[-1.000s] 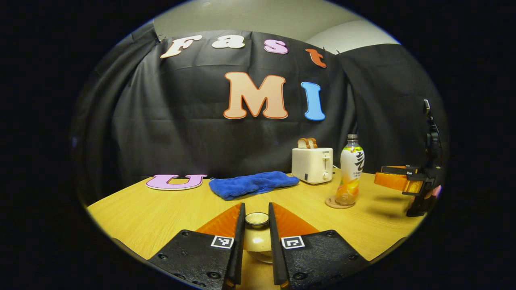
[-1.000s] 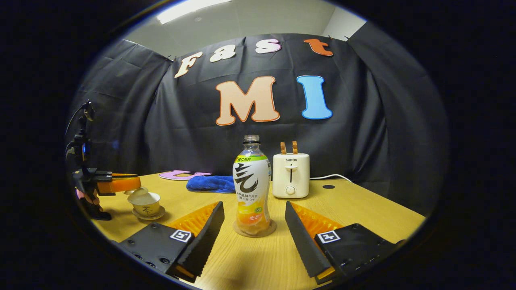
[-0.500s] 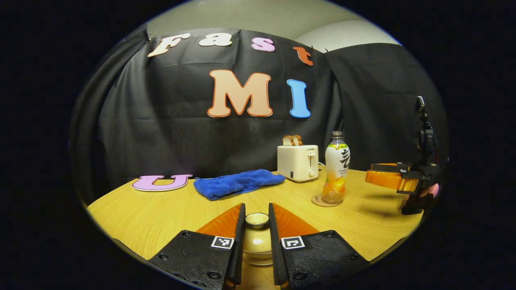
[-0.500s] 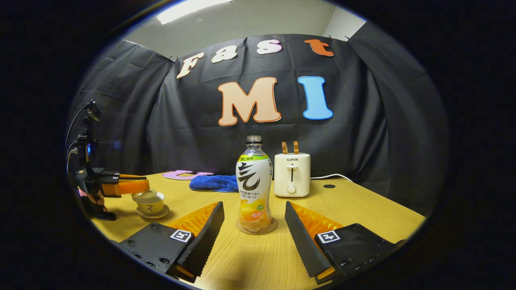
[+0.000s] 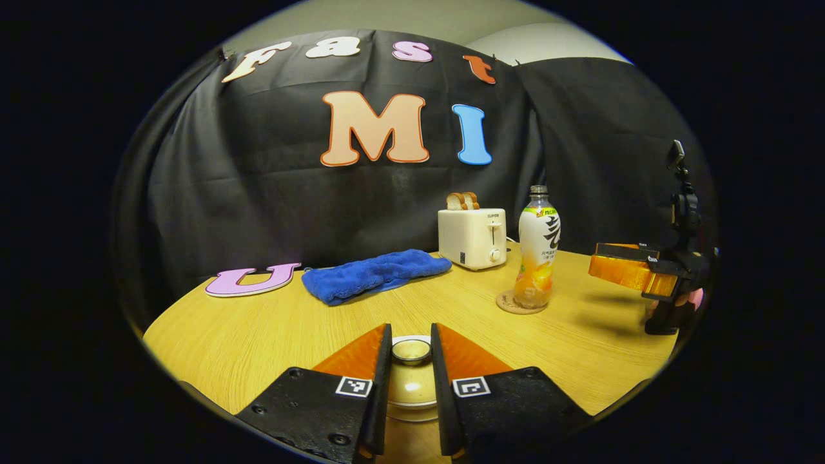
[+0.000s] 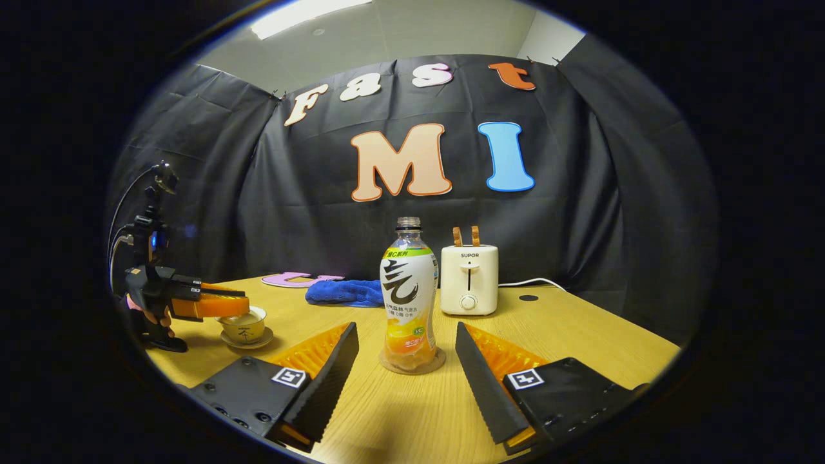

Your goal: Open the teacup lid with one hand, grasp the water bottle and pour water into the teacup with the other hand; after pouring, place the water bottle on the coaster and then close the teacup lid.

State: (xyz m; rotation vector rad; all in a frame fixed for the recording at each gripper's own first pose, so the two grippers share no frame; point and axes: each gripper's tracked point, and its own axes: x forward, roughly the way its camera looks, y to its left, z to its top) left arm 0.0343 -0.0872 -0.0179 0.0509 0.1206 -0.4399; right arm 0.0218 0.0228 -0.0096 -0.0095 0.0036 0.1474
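In the left gripper view my left gripper point(image 5: 411, 348) is shut on the knob of the cream teacup lid point(image 5: 412, 385), which lies level over the cup. The right gripper view shows that gripper point(image 6: 216, 307) low over the teacup point(image 6: 243, 330) on its saucer point(image 6: 250, 341) at the table's left. The water bottle point(image 6: 408, 293), capless with orange liquid low inside, stands upright on the round coaster point(image 6: 412, 365). My right gripper point(image 6: 406, 330) is open, one finger on each side of the bottle and short of it. From the left gripper view the bottle point(image 5: 538, 248) and the right gripper point(image 5: 628, 272) are at the right.
A white toaster point(image 6: 468, 279) holding bread slices stands behind the bottle, with its cord running right. A folded blue cloth point(image 5: 377, 276) and a purple letter U point(image 5: 250, 280) lie at the back of the wooden table point(image 5: 258, 335). A hand point(image 6: 151, 319) holds the left gripper.
The left gripper has brought the lid down from a tilted hold above the teacup to level on its rim. The right gripper stays open and has drawn back slightly from the bottle.
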